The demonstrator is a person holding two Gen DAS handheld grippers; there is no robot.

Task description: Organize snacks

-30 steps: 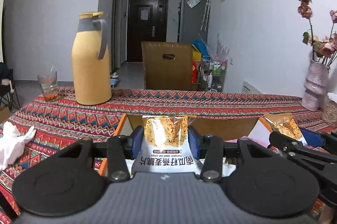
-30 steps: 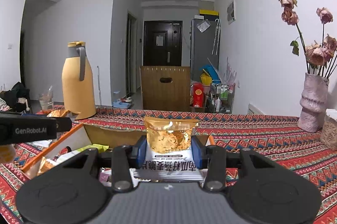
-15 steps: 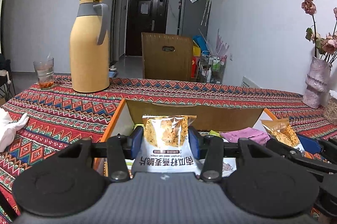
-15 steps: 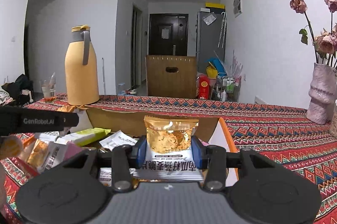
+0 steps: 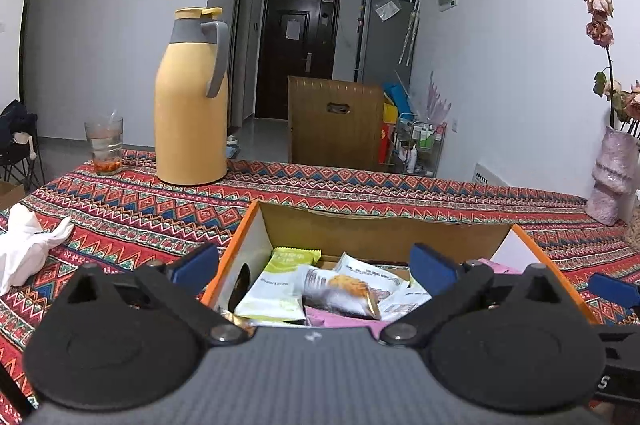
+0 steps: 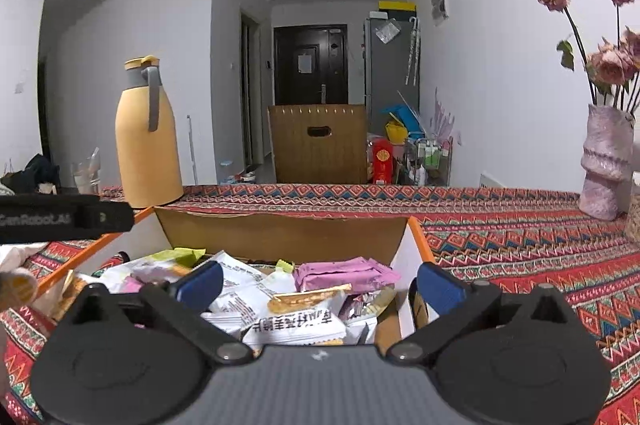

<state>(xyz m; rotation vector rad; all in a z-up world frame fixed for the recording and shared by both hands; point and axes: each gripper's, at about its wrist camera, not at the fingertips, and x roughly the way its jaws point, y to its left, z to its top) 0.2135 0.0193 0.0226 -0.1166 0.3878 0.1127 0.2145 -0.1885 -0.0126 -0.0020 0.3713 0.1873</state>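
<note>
Snacks here are thin foil-and-plastic packets, light, crinkly and slick, with brittle crisps inside, so you want a gentle pinch on the flat sealed edge or across the narrow waist, never a hard squeeze over the filled middle. They lie heaped in the open cardboard box with the orange rim on the red patterned tablecloth.

Your left gripper hangs over the near left part of the box, its blue pads spreading wide with nothing pressed between them; a blurred orange-printed crisp packet sits loose on the heap just below. Your right gripper is likewise opening over the right part of the box, and the white packet with black characters lies flat on the pile beneath, free of the pads.

A second ago each gripper was clamped on an upright crisp packet at its waist, carried above the box. Now both packets are released onto the pile and both jaws stand apart. The tall yellow thermos jug and pink vase keep their places.
</note>
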